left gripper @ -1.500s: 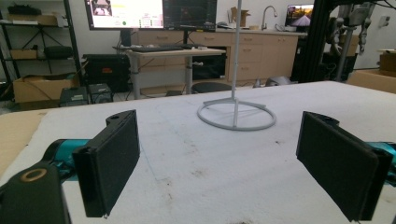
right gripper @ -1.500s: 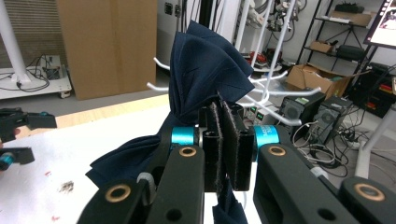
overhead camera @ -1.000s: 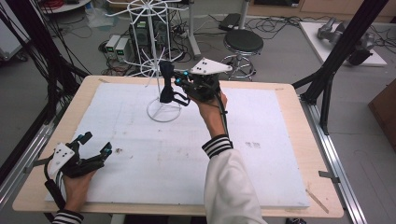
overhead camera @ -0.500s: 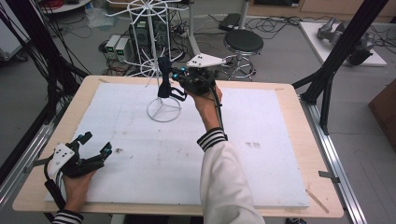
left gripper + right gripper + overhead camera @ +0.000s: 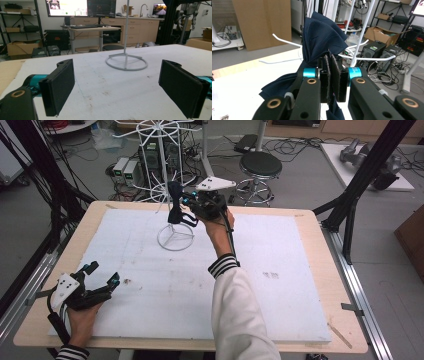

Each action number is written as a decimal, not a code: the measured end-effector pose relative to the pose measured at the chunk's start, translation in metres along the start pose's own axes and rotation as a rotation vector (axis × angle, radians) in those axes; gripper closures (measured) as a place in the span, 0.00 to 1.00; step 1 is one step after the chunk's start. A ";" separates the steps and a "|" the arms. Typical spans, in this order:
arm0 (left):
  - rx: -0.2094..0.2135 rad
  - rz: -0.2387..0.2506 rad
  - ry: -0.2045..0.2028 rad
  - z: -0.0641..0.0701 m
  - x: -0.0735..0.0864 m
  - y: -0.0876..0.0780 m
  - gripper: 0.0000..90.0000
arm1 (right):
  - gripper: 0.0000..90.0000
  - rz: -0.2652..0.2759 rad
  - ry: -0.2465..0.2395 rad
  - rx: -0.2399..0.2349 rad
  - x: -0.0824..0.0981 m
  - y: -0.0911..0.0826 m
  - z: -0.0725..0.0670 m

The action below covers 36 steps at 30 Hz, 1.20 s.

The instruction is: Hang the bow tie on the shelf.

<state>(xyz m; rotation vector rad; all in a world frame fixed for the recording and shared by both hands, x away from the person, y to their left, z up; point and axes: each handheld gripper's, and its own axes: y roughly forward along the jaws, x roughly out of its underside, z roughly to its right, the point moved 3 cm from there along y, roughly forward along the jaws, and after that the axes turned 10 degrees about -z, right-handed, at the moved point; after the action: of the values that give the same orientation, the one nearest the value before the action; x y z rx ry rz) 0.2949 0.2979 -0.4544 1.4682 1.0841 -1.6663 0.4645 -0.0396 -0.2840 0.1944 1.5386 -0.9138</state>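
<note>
The dark blue cloth (image 5: 322, 40) is bunched up. The right gripper (image 5: 331, 75) pinches it tight, up by the white rack (image 5: 175, 237).

The left gripper (image 5: 125, 85) is wide apart, holding nothing.

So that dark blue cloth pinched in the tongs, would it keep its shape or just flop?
Probably flop: the dark blue cloth bunches into soft folds above the right tongs and droops below them. It looks light, since a thin pinch seems enough to hold it up. Likely not slippery; the weave looks matte. It might snag on the white wire rack.
</note>
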 end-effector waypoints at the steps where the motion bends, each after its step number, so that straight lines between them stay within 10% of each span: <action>1: 0.000 -0.002 0.000 0.000 0.000 0.000 0.15 | 0.88 0.000 0.004 0.002 0.000 0.000 0.000; 12: 0.000 -0.006 -0.003 0.000 0.000 0.000 0.15 | 0.63 0.020 0.018 0.051 -0.003 -0.009 -0.002; 20: -0.003 -0.005 0.005 0.000 0.000 0.000 0.15 | 0.20 0.037 0.062 0.067 -0.003 -0.026 0.001; 27: 0.003 -0.001 0.008 0.000 0.000 -0.001 0.15 | 0.12 0.074 0.050 0.074 0.007 -0.070 -0.009; 36: 0.001 -0.007 0.010 0.000 0.000 0.000 0.15 | 0.12 0.109 0.055 0.138 0.065 -0.156 -0.013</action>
<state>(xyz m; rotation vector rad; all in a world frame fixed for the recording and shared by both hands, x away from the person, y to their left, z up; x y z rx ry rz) 0.2946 0.2980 -0.4544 1.4762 1.0947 -1.6666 0.3459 -0.1606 -0.2771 0.4018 1.5009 -0.9347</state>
